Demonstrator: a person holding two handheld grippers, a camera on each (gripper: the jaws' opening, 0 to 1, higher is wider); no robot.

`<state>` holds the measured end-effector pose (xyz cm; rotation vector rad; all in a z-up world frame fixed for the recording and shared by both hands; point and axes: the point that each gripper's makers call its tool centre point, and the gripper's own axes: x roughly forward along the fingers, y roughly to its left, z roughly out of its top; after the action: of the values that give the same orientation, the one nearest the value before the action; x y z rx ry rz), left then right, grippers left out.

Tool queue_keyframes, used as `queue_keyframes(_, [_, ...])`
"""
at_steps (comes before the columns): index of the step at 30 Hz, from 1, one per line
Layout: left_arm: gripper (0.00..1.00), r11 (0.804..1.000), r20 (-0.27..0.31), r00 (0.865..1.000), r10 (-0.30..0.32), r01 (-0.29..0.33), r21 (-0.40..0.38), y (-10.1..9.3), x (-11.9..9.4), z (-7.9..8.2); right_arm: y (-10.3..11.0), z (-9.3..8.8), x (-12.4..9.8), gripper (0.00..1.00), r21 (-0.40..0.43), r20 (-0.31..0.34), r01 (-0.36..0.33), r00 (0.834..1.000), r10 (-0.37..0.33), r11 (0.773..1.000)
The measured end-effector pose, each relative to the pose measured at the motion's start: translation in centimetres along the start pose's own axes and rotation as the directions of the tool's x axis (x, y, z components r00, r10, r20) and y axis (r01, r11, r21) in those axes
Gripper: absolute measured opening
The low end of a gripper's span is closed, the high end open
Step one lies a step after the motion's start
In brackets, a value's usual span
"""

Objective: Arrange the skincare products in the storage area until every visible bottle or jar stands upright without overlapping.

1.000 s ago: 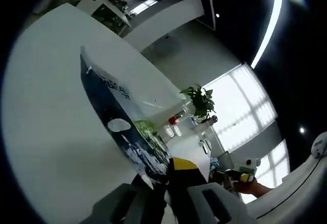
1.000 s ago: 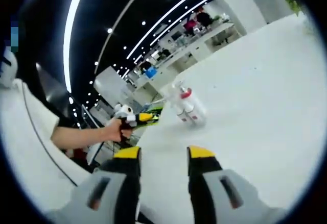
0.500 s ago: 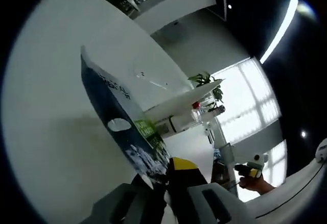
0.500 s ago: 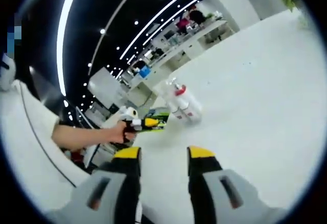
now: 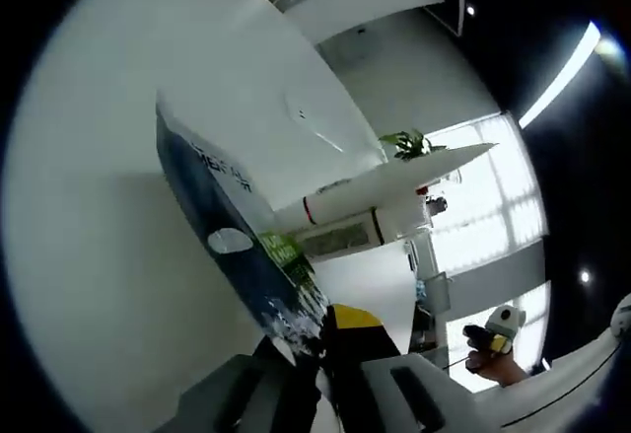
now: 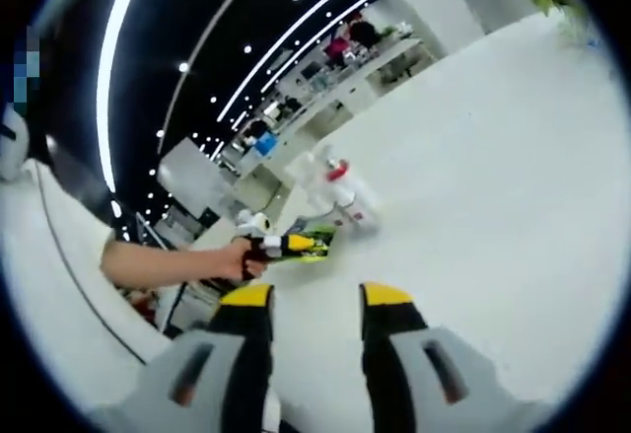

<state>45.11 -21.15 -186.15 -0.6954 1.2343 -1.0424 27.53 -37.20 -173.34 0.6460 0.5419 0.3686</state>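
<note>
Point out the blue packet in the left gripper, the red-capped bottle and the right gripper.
blue packet [image 5: 212, 224], left gripper view, its printed face.
red-capped bottle [image 6: 336, 172], right gripper view, the cap.
right gripper [image 6: 315, 296], right gripper view, between its yellow tips.

A potted plant [image 5: 409, 143] stands by bright windows [image 5: 493, 221]

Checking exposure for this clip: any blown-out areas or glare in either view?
Left gripper view: the window is blown out white, while the packet in the left claw stays readable. Right gripper view: ceiling light strips glare; the white table looks flat.
</note>
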Motion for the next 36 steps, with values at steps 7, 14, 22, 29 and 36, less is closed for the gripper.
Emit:
queue_keyframes(7, [0.00, 0.999, -0.002, 0.999, 0.035, -0.035, -0.028, 0.9, 0.3, 0.2, -0.9, 0.7, -0.5, 0.34, -0.068, 0.010, 0.067, 0.998, -0.067, 0.995])
queue_keyframes(14, [0.01, 0.991, -0.019, 0.995, 0.101, -0.103, -0.082, 3.1, 0.4, 0.3, -1.1, 0.8, 0.0, 0.35, -0.083, 0.001, 0.074, 0.997, -0.074, 0.994])
queue_keyframes(22, [0.01, 0.977, -0.036, 0.987, 0.156, -0.160, -0.141, 3.1, 0.2, 0.0, -1.0, -0.2, 0.7, 0.35, -0.053, -0.010, 0.061, 0.998, -0.062, 0.997])
queue_keyframes(29, [0.03, 0.961, -0.061, 0.982, 0.179, -0.188, -0.200, 3.6, 0.4, 0.3, -0.6, -0.6, 0.6, 0.34, -0.048, -0.018, 0.057, 0.998, -0.058, 0.997])
queue_keyframes(36, [0.03, 0.943, -0.082, 0.982, 0.169, -0.186, -0.277, 3.7, 0.4, 0.5, -0.7, -1.1, -0.1, 0.34, -0.043, -0.012, 0.071, 0.997, -0.072, 0.997])
